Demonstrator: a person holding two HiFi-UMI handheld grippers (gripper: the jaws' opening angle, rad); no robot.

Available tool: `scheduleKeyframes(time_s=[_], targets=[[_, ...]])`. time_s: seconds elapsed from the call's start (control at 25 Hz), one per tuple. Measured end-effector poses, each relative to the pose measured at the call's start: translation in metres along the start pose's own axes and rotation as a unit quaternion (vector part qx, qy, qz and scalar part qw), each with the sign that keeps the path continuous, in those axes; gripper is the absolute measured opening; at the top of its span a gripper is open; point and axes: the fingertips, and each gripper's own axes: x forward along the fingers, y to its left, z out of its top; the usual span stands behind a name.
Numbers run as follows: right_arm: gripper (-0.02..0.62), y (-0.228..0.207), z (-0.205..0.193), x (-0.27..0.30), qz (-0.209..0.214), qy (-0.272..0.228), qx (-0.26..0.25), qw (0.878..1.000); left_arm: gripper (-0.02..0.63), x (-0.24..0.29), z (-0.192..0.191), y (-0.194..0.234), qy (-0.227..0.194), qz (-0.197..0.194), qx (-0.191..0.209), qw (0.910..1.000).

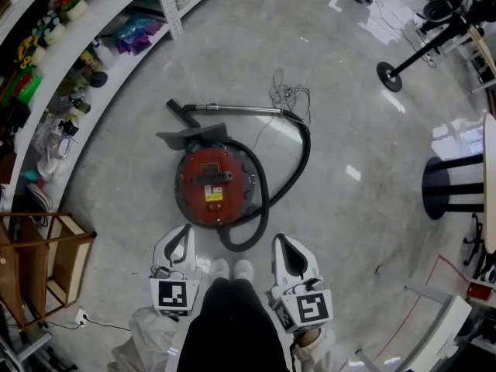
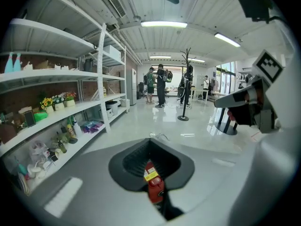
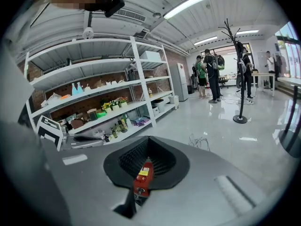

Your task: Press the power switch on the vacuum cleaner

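Glossy floor (image 1: 349, 130), shelves (image 1: 116, 60) curving 9 to 11 o'clock. Red vacuum (image 1: 213, 186) on floor at 12 o'clock, hose (image 1: 263, 200) looped round its 3 o'clock side. Low at 6 o'clock, left gripper (image 1: 184, 231) and right gripper (image 1: 280, 240), tips pressed together, pinching nothing, near vacuum but apart. Likely risks: snagging hose, shoving canister instead of switch; switch not made out. Open room 1 to 4 o'clock, stool (image 1: 446, 184) at 3.

Red vacuum cleaner (image 1: 215, 186) on floor (image 1: 349, 115), left claw (image 1: 184, 232), right claw (image 1: 281, 244) hovering nearby
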Motion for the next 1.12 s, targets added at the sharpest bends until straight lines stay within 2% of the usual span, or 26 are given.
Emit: scheduleKeyframes(time_s=[0.6, 0.88, 1.12], targets=[[0.000, -0.016, -0.052, 0.009, -0.010, 0.030, 0.014, 0.999, 0.000, 0.040, -0.056, -0.018, 0.032, -0.019, 0.001, 0.9993], [0.000, -0.017, -0.055, 0.013, -0.010, 0.037, 0.015, 0.999, 0.000, 0.058, -0.090, -0.014, 0.062, -0.013, 0.006, 0.9980], [0.000, -0.016, -0.053, 0.016, -0.011, 0.037, 0.020, 0.999, 0.000, 0.069, -0.104, -0.014, 0.078, -0.015, 0.010, 0.9968]])
